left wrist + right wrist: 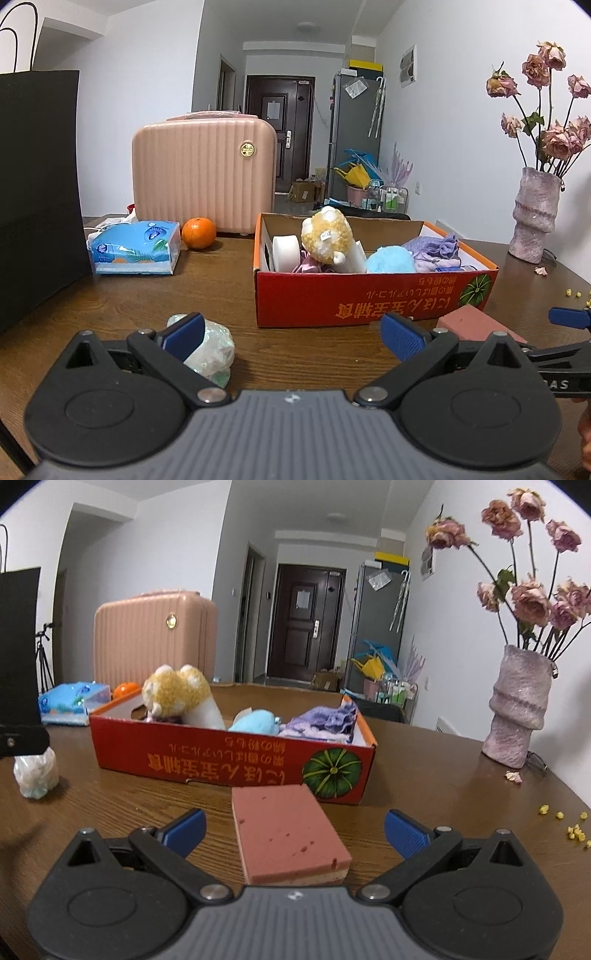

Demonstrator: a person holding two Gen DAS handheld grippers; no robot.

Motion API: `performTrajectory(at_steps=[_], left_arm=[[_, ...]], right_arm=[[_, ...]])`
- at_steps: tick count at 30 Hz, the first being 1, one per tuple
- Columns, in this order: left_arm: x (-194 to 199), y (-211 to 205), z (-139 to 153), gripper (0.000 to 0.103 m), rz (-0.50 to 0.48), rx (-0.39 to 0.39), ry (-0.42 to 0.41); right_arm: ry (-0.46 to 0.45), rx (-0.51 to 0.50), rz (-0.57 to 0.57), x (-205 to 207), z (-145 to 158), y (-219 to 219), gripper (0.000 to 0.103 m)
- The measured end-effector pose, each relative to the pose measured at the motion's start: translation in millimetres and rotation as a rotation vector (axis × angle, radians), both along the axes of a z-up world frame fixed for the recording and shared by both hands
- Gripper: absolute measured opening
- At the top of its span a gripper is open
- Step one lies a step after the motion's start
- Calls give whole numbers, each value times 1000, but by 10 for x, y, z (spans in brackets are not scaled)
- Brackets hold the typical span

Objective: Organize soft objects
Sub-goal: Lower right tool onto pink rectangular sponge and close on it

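The left gripper (291, 332), jaws apart, has the pale crumpled bundle (212, 350) just beyond its left finger. The right gripper (295, 829), also apart, straddles the pink sponge (288, 834), whose far edge nearly meets the red box (229, 755); bare table (443, 775) lies right.

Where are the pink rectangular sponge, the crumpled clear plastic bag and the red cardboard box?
pink rectangular sponge (284, 827): right wrist view, middle of its top face.
crumpled clear plastic bag (216, 349): left wrist view, its bulging right side.
red cardboard box (221, 757): right wrist view, printed front wall.
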State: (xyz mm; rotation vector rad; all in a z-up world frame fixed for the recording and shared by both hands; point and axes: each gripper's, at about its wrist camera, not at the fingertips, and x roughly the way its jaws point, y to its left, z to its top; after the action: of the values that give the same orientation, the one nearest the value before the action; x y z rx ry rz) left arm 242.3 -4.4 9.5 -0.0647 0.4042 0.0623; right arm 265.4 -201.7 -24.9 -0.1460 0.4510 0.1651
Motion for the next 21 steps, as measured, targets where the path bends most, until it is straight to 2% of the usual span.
performTrajectory(at_steps=[11, 17, 21], left_arm=[[56, -15, -45, 103, 5, 6, 34], [98, -13, -73, 103, 10, 7, 52], [131, -7, -99, 103, 15, 8, 69]], right_arm=[[75, -56, 17, 356, -150, 110, 103], [138, -35, 24, 532, -220, 84, 102], [175, -25, 29, 642, -268, 79, 98]])
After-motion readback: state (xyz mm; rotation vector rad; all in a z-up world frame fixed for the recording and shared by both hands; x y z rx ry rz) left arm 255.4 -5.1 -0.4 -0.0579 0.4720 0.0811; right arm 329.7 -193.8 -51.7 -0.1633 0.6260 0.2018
